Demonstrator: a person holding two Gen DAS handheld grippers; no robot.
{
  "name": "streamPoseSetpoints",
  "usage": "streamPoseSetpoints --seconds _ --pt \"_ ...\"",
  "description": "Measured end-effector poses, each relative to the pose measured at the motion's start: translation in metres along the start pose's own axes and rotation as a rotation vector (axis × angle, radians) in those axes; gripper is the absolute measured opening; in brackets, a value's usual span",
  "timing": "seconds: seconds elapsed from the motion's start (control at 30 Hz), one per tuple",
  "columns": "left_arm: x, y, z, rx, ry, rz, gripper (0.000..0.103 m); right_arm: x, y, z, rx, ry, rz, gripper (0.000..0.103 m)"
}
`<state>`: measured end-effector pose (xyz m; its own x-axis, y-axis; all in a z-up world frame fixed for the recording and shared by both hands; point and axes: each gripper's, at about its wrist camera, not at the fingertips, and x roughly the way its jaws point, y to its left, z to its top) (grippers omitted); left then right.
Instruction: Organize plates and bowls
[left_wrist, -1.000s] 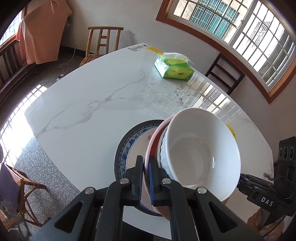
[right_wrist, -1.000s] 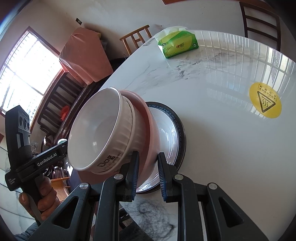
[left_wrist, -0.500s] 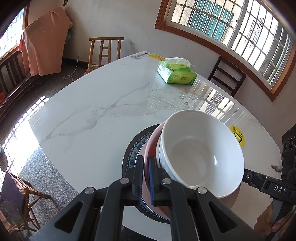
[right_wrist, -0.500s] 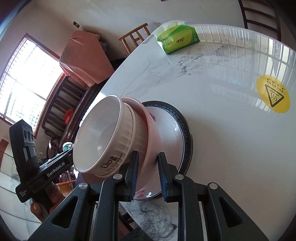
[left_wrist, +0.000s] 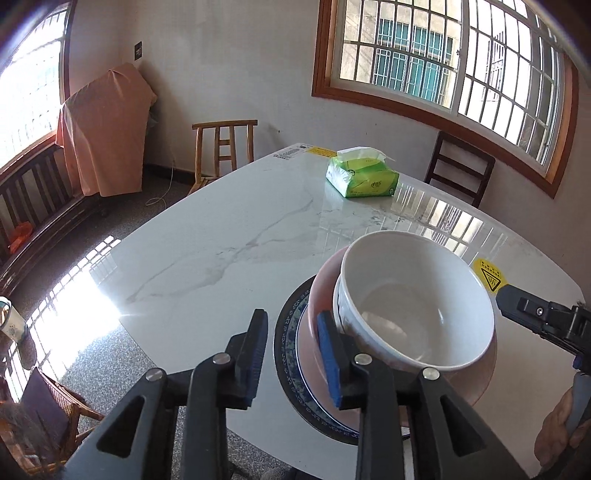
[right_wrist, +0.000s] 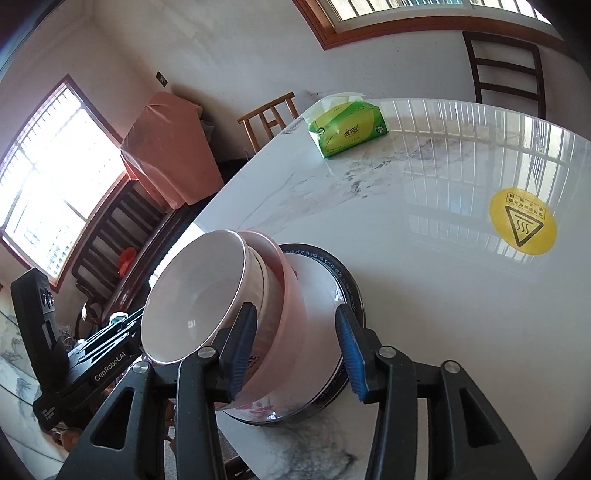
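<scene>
A white marble table (left_wrist: 221, 240) fills both views, and near its front edge sits my stack: a dark, blue-patterned plate (right_wrist: 351, 280) at the bottom, a pink plate (left_wrist: 321, 291) on it, and a white bowl (left_wrist: 417, 299) on top, tilted with the pink plate. A green tissue pack (left_wrist: 364, 177) lies well apart at the far end, a round yellow warning sticker (right_wrist: 522, 221) to the right of the stack. My left gripper (left_wrist: 293, 350) is opening: its right pad lies against the pink plate's rim, the other stands clear over the table, so nothing is clamped. My right gripper (right_wrist: 297, 341) is opening too, its fingers (right_wrist: 349, 343) spread either side of the pink plate's edge; whether the left finger touches the bowl I cannot tell. Each view catches the other gripper across the stack, and my right hand (left_wrist: 565, 432) shows low in the corner.
</scene>
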<state>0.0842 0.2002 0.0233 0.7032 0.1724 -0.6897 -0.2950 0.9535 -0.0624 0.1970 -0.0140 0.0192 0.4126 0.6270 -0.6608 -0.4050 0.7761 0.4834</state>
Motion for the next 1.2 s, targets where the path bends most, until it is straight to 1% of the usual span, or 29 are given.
streamPoseSetpoints --seconds 0.03,0.1,0.17,0.27,0.4,0.47,0.5,0.57,0.63,0.7,0.77,0.8,0.87,0.93,1.0,1.03,1.07,1.13,1.2 --pt "-0.004 -0.001 -0.003 0.008 -0.015 0.006 0.031 -0.005 0.000 -0.002 0.011 -0.026 0.008 0.051" --pt "-0.014 -0.003 -0.009 0.029 -0.047 0.022 0.031 -0.013 0.000 -0.008 0.032 -0.073 0.026 0.051" --pt "-0.025 -0.006 -0.017 0.042 -0.076 0.032 0.031 -0.022 0.004 -0.018 0.036 -0.118 0.029 0.053" --pt "-0.040 -0.008 -0.028 0.053 -0.097 0.024 0.031 -0.037 0.017 -0.037 0.003 -0.196 0.015 0.060" --pt "-0.061 -0.015 -0.043 0.074 -0.151 0.034 0.031 -0.059 0.036 -0.062 -0.061 -0.313 -0.027 0.065" --pt "-0.070 -0.021 -0.050 0.085 -0.166 0.049 0.031 -0.070 0.043 -0.073 -0.085 -0.373 -0.058 0.075" --pt "-0.074 -0.023 -0.054 0.084 -0.174 0.048 0.031 -0.076 0.048 -0.079 -0.105 -0.403 -0.079 0.078" --pt "-0.081 -0.027 -0.060 0.084 -0.186 0.036 0.031 -0.084 0.054 -0.090 -0.147 -0.451 -0.119 0.088" --pt "-0.087 -0.032 -0.066 0.088 -0.196 0.029 0.031 -0.091 0.057 -0.099 -0.164 -0.479 -0.134 0.093" --pt "-0.094 -0.037 -0.072 0.097 -0.213 0.027 0.033 -0.101 0.057 -0.108 -0.156 -0.511 -0.144 0.095" --pt "-0.100 -0.042 -0.076 0.105 -0.222 0.021 0.042 -0.110 0.054 -0.114 -0.144 -0.550 -0.157 0.099" --pt "-0.104 -0.046 -0.077 0.109 -0.230 0.020 0.044 -0.113 0.053 -0.117 -0.147 -0.564 -0.164 0.099" --pt "-0.114 -0.051 -0.081 0.122 -0.250 0.015 0.052 -0.119 0.053 -0.124 -0.162 -0.569 -0.173 0.100" --pt "-0.122 -0.055 -0.081 0.134 -0.269 0.006 0.057 -0.123 0.053 -0.128 -0.166 -0.571 -0.173 0.101" --pt "-0.131 -0.058 -0.081 0.137 -0.291 -0.003 0.059 -0.125 0.052 -0.130 -0.166 -0.567 -0.163 0.101" --pt "-0.135 -0.059 -0.081 0.138 -0.298 -0.006 0.064 -0.127 0.051 -0.131 -0.166 -0.569 -0.159 0.101" --pt "-0.138 -0.059 -0.081 0.137 -0.303 -0.011 0.072 -0.128 0.051 -0.132 -0.171 -0.570 -0.156 0.101" --pt "-0.144 -0.059 -0.081 0.129 -0.317 -0.025 0.078 -0.132 0.052 -0.135 -0.183 -0.580 -0.160 0.101" --pt "-0.149 -0.059 -0.080 0.123 -0.333 -0.030 0.080 -0.134 0.052 -0.137 -0.187 -0.588 -0.155 0.101"
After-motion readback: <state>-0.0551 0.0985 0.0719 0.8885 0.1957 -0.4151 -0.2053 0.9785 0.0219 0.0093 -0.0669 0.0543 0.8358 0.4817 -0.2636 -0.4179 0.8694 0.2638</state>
